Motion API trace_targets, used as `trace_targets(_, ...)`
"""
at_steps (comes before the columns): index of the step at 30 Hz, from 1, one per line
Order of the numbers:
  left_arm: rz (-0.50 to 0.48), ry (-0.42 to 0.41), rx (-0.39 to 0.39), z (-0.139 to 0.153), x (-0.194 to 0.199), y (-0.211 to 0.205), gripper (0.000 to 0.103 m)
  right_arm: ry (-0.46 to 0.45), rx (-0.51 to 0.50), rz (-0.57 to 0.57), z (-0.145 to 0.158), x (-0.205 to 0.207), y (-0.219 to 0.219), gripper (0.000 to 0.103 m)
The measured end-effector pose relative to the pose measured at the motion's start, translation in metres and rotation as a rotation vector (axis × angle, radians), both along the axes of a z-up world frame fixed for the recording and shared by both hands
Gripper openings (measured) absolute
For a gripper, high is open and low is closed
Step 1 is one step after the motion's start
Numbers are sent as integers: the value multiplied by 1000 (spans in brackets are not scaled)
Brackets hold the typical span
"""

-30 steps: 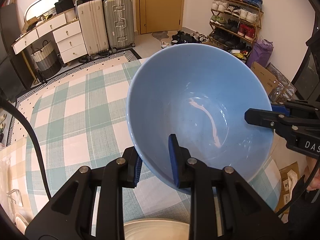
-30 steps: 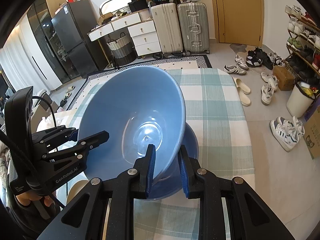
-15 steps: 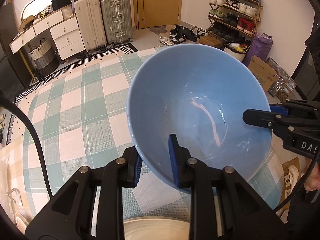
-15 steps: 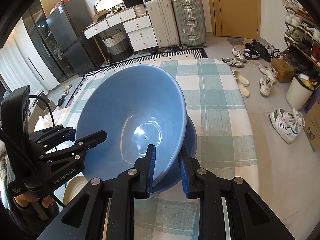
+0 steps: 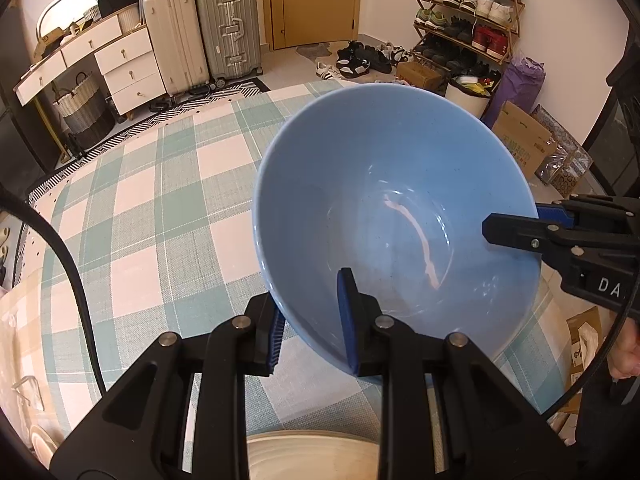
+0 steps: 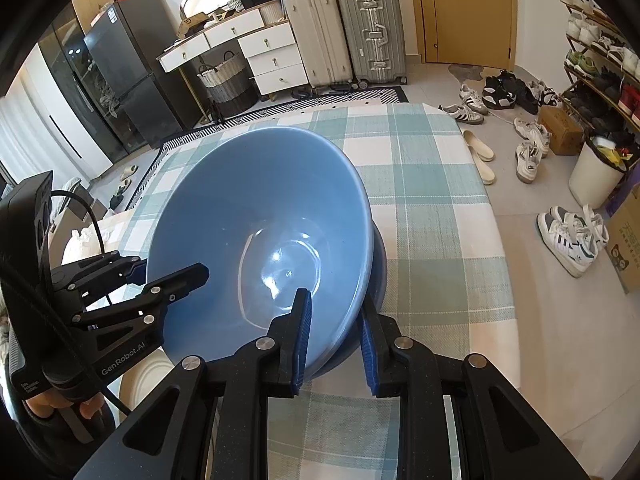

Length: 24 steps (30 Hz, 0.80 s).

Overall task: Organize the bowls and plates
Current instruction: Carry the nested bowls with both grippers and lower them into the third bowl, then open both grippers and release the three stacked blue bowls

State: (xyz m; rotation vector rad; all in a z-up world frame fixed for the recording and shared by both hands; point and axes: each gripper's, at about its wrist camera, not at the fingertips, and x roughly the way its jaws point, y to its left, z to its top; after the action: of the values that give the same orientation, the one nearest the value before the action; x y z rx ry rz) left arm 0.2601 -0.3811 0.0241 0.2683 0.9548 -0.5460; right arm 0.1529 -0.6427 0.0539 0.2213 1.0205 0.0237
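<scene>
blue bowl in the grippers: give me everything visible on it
The blue bowl is wide, deep, glossy and looks ceramic, plain light blue with fine dark specks, empty, with highlights on its inner base. It is held tilted above the checked tablecloth. The left gripper and the right gripper each clamp its rim, one finger inside and one outside. In the right wrist view it sits partly inside a second, darker blue bowl beneath; whether they touch is unclear.

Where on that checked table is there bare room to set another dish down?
The checked tablecloth is bare left of the blue bowl and out to its far edge by the patterned rug. The near edge is crowded: a cream plate and a darker blue bowl underneath.
</scene>
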Motion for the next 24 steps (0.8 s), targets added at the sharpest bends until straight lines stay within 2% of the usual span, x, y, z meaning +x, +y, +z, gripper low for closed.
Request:
trace_targets(20,-3,8,15,-11,0,4,23,8,-18,-8,-13,-1,3,24)
trace_targets(23,11,16,10,-14,3,9,32,10,-21,-22,-16,-2,-1,29)
trace_targets(24,12,11,6,-14,4,11,40,7,-14,-24,-15,-3,-2,30)
